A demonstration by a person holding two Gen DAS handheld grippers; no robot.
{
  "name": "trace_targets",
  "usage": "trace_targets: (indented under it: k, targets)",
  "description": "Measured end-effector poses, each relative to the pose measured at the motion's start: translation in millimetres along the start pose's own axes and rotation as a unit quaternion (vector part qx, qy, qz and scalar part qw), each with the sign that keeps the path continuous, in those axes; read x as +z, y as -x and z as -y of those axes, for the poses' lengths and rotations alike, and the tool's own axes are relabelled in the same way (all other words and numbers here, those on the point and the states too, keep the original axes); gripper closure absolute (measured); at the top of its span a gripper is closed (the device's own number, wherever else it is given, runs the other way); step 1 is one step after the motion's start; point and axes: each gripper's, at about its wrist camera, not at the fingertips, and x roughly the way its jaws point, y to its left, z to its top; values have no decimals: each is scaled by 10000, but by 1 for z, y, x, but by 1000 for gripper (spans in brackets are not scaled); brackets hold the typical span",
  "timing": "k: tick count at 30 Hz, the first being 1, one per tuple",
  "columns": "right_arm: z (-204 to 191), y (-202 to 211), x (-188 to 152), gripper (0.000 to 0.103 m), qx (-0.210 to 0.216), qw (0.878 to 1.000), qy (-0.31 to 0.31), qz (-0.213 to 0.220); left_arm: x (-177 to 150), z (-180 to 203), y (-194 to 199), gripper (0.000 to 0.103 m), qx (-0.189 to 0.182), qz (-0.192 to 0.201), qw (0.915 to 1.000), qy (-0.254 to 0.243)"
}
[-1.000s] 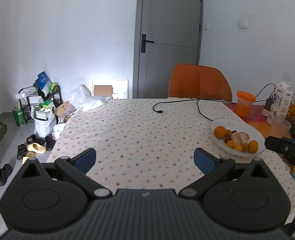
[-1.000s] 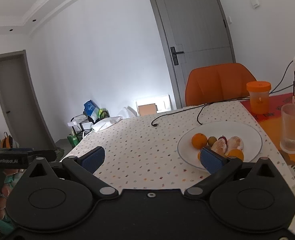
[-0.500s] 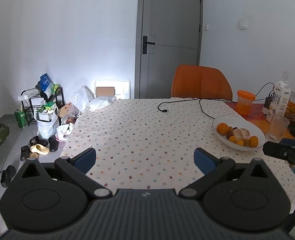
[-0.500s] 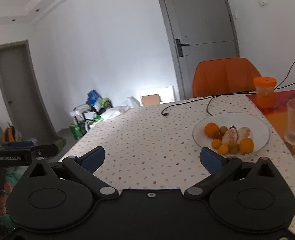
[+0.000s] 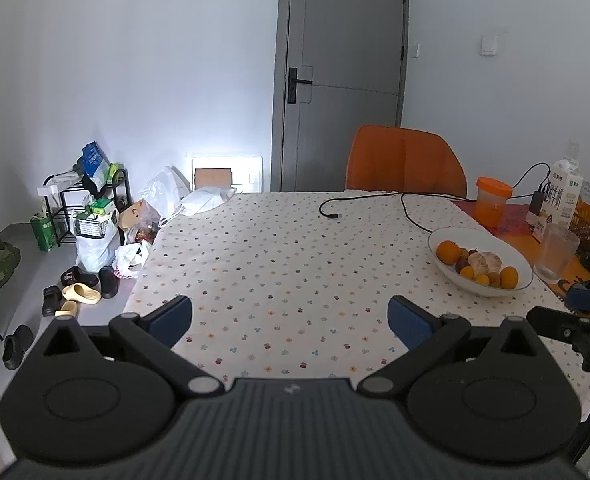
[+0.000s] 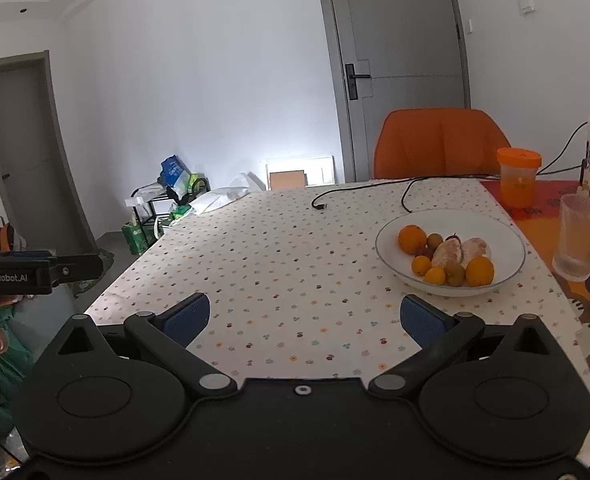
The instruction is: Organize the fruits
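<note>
Right wrist view: the white bowl (image 6: pixel 511 236) of oranges and small fruits (image 6: pixel 447 256) sits right of centre on the dotted tablecloth (image 6: pixel 287 264). Both the right gripper (image 6: pixel 302 316) and left gripper (image 5: pixel 291 316) hang spread wide, empty. Approach one orange from above, clear of the glass (image 6: pixel 583 236).

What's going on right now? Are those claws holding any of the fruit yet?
Left gripper open, empty. Right gripper open, empty. Fruit sits in white bowl, untouched. Clear glass stands right of the bowl; black cable lies behind it.
</note>
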Motion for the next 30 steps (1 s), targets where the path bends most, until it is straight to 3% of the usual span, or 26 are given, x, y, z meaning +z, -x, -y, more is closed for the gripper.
trace_targets:
  k: [30]
  targets:
    - [7,0,-2,0,-147,9999,26,-7,-1,0,2,0,-14,14,10000,-54]
